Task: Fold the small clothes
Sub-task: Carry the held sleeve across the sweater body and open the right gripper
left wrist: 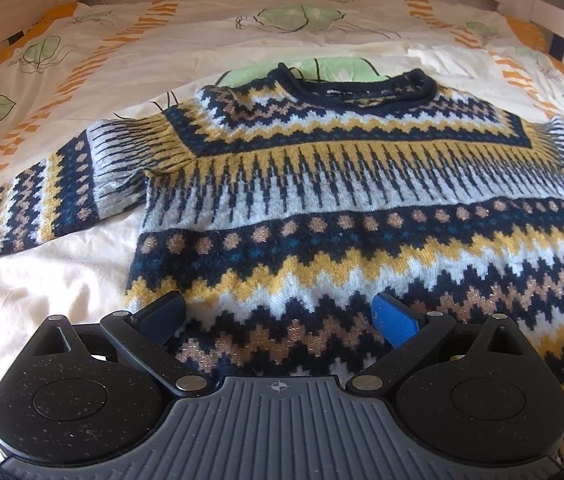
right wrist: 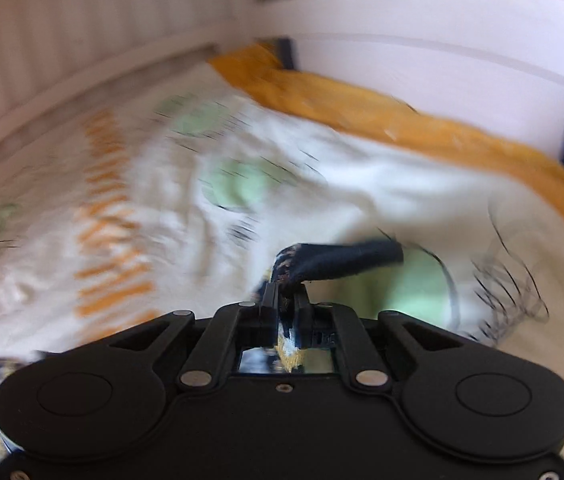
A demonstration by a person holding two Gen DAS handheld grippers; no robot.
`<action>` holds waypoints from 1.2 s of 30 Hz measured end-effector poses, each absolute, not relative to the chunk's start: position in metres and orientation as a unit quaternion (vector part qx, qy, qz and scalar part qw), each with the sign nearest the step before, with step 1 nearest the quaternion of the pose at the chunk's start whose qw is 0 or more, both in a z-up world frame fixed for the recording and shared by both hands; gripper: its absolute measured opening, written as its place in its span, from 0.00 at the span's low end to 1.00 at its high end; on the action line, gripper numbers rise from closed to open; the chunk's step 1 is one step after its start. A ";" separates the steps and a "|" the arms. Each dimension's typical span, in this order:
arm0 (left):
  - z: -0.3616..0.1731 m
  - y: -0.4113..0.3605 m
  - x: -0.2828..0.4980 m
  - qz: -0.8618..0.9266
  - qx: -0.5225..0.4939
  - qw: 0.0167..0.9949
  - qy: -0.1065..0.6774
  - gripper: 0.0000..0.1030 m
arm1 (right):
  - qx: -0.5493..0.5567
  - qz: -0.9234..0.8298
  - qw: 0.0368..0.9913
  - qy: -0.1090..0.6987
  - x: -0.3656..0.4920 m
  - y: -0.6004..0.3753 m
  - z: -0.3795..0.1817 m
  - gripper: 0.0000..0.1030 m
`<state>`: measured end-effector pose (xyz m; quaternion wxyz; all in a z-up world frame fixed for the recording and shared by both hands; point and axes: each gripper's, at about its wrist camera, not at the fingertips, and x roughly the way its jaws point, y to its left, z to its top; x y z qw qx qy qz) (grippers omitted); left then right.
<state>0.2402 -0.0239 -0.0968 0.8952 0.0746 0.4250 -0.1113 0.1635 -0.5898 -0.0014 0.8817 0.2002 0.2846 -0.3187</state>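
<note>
Here, in the left wrist view, a patterned knit sweater (left wrist: 362,208) in navy, yellow, white and tan lies spread flat on a bed (left wrist: 62,280) covered by a cream sheet with green leaf shapes and orange stripes. Its neck opening points away from the camera and one sleeve (left wrist: 42,200) stretches out to the left of the picture. The left gripper (left wrist: 280,314) hangs over the sweater's lower part with its jaws spread wide and nothing pinched between them; one finger pad (left wrist: 396,320) is blue.

In the right wrist view, which is blurred, the right gripper (right wrist: 285,300) is clenched on a dark navy edge of the sweater (right wrist: 342,260), and the cloth stands up from the pinch above the sheet. More of the knit shows at the bottom left corner. A white bed frame (right wrist: 422,52) curves behind.
</note>
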 end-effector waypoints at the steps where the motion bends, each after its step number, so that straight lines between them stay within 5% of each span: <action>1: -0.096 -0.022 0.240 -0.112 0.071 0.896 0.423 0.98 | 0.193 -0.304 0.891 0.278 0.169 -0.578 0.011 0.11; 13: -0.089 0.016 0.244 -0.093 0.023 0.903 0.418 0.98 | 0.144 -0.079 0.956 0.242 0.261 -0.378 0.095 0.11; 31: -0.075 0.064 0.255 -0.054 -0.056 0.908 0.411 0.98 | 0.107 0.102 0.924 0.353 0.313 -0.144 -0.051 0.12; 36: -0.077 0.066 0.257 -0.048 -0.059 0.909 0.410 0.98 | 0.091 0.131 0.919 0.360 0.298 -0.138 -0.066 0.27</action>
